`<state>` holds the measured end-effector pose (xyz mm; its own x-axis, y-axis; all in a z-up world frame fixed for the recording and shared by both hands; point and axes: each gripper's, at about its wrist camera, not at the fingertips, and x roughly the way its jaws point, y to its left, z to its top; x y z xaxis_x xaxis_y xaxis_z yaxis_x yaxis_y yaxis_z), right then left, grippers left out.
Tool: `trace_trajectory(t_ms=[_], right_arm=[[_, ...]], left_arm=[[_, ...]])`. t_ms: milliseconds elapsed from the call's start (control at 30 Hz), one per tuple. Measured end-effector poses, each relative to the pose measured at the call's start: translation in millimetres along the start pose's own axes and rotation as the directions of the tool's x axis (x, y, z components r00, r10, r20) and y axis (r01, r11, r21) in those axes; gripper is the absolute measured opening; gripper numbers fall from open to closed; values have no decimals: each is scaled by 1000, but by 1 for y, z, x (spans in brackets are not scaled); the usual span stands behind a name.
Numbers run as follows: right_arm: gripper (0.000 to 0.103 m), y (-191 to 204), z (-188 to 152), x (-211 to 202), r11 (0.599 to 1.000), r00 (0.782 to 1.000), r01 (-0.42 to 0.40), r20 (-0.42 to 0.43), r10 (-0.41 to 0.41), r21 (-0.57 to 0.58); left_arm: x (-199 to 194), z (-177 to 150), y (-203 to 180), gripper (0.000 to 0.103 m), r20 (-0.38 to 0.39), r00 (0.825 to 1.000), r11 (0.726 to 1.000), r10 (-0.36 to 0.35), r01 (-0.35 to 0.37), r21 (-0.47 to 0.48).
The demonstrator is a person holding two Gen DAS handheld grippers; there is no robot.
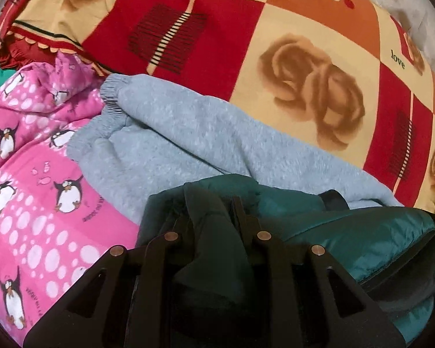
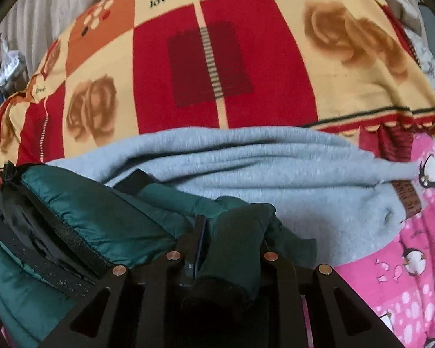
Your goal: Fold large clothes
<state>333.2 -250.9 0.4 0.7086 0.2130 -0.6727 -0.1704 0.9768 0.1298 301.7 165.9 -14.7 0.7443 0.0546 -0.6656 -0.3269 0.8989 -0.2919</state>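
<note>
I clamp the green padded jacket (image 1: 362,232) in my left gripper (image 1: 214,203) and right gripper (image 2: 232,226), carrying its fold over the grey sweatshirt (image 1: 188,139) ahead.

A bed fills both views, covered by a patchwork bedspread (image 1: 275,58) of red, cream and orange squares printed with brown roses and the word "love". A pink penguin-print quilt (image 1: 37,191) lies at eight o'clock in the left view. Pale curtain-like folds (image 2: 43,14) hang at eleven o'clock in the right view.
</note>
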Motion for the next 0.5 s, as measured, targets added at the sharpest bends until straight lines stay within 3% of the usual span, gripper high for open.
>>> trace_trajectory(t_ms=[167,333,467,500], right_arm=[[27,-13,2,-7,992,996,-81,-41,85,96],[37,-29,11,-32,944,973,-201,-59,223,262],[77,-31,13,-61,904,962,-258,10,271,342],[77,-29,13,-69,899,961,-270,34,276,344]], left_arm=[[-3,7,7,26,-43,998,997,-48,45,-64],[-16,19,18,68,-90,975,968,-204,187,-170],[-36,30,24,73,-56,959,941,-278,260,-218],[-42,33,26,73,-38,958,937,-286,271,-221]])
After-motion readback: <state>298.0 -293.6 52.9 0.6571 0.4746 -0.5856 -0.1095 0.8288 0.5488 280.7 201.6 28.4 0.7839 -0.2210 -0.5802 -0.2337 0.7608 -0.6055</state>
